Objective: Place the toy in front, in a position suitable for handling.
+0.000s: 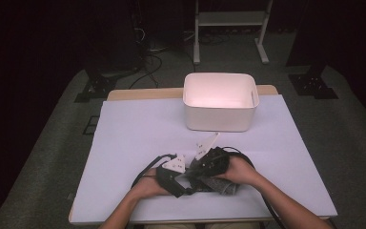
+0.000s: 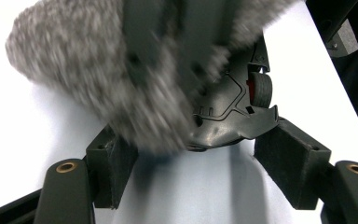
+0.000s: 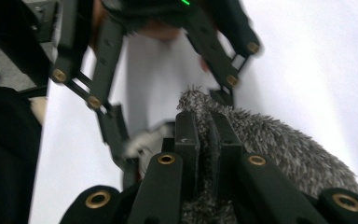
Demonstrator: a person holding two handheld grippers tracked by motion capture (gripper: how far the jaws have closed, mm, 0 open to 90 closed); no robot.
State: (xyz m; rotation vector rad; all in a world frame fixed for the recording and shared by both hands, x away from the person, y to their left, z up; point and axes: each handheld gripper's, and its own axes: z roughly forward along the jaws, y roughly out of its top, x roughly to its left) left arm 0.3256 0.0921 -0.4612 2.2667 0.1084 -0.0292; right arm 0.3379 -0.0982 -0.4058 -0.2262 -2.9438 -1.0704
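item: grey fuzzy cloth (image 1: 221,185), lying on the white table sheet (image 1: 138,133) near its front edge, just below your right hand. your right gripper (image 3: 209,128) was clamped on it, jaws nearly together with the pile pinched between them. your left gripper (image 2: 193,175) sat just beside, its jaws standing apart; the cloth's end hung ahead of them, close by the left pad (image 2: 114,163), though contact could not be told. long axis: in the high view the bundle ran roughly left to right across the sheet, its free end toward the right. white bin (image 1: 220,101) stood well apart, farther back.
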